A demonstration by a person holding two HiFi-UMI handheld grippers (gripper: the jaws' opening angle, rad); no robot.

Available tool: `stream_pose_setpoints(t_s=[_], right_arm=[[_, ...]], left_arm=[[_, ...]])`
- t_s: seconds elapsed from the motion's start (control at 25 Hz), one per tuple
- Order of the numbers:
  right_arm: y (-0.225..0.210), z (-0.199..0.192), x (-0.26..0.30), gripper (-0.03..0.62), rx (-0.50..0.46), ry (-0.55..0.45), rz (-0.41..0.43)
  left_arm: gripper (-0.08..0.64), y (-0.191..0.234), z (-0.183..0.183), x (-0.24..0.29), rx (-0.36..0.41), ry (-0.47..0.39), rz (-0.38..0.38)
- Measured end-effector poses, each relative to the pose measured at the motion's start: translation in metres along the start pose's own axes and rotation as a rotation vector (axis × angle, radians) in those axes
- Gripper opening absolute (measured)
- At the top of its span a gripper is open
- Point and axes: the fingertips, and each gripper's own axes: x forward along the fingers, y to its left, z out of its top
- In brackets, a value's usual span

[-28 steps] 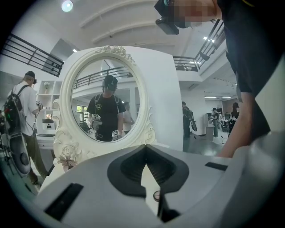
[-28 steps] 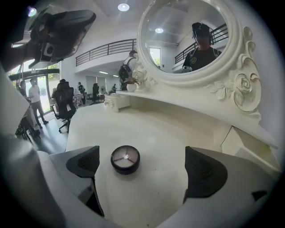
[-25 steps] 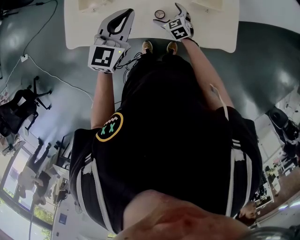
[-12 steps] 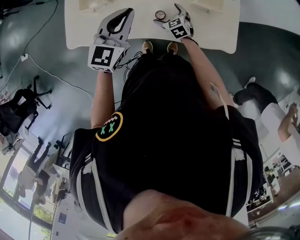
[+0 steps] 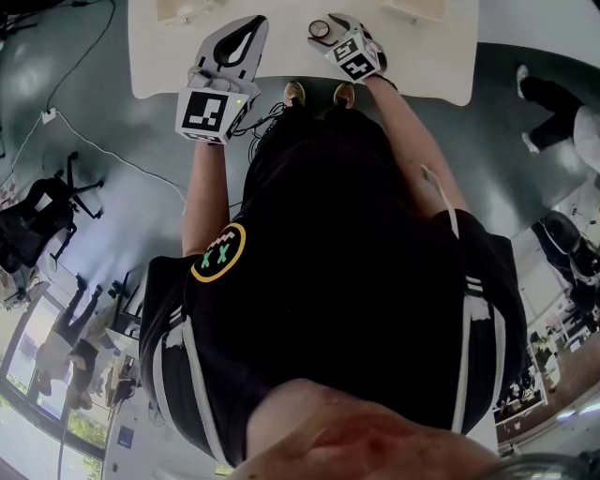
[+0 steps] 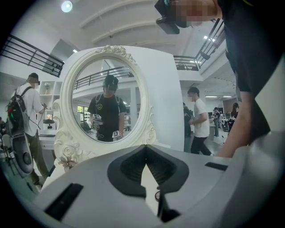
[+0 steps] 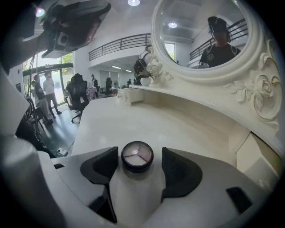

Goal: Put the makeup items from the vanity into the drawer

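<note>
A small round black compact (image 7: pixel 137 156) with pale pans under a clear lid lies on the white vanity top (image 7: pixel 133 124). It sits between the jaws of my right gripper (image 7: pixel 139 151), which are closing, with a gap still showing on each side. From the head view the compact (image 5: pixel 320 29) is at the vanity's middle, with the right gripper (image 5: pixel 330 22) around it. My left gripper (image 5: pixel 247 26) hovers over the vanity to the left, shut with nothing in it; in its own view the left gripper (image 6: pixel 144 146) points at the ornate oval mirror (image 6: pixel 67 147).
The mirror's carved frame (image 7: pixel 262 95) rises at the right of the vanity, with a small white box (image 7: pixel 260 156) below it. The vanity's front edge (image 5: pixel 412 94) is near my feet. An office chair (image 5: pixel 42 220) and cables lie on the floor to the left.
My right gripper has shifted left so that its jaws now flank the compact, and they have narrowed. The left gripper has not moved. A person walked across the floor at the right.
</note>
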Motion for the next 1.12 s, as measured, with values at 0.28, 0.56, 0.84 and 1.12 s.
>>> stream_pose_setpoints(t_s=[0.28, 0.56, 0.84, 1.12], right_arm=[[0.013, 0.003, 0.0, 0.238, -0.054, -0.001, 0.025], [0.013, 0.007, -0.012, 0.238, -0.025, -0.014, -0.001], [-0.009, 0.042, -0.035, 0.238, -0.014, -0.069, -0.061], [-0.051, 0.055, -0.082, 0.238, 0.017, -0.105, -0.176]], left_arm=[[0.018, -0.002, 0.002, 0.001, 0.002, 0.001, -0.001], [0.018, -0.006, 0.013, 0.004, 0.015, -0.019, -0.01], [0.018, -0.005, 0.021, 0.02, 0.019, -0.041, -0.055], [0.018, -0.025, 0.035, 0.059, 0.033, -0.078, -0.164]])
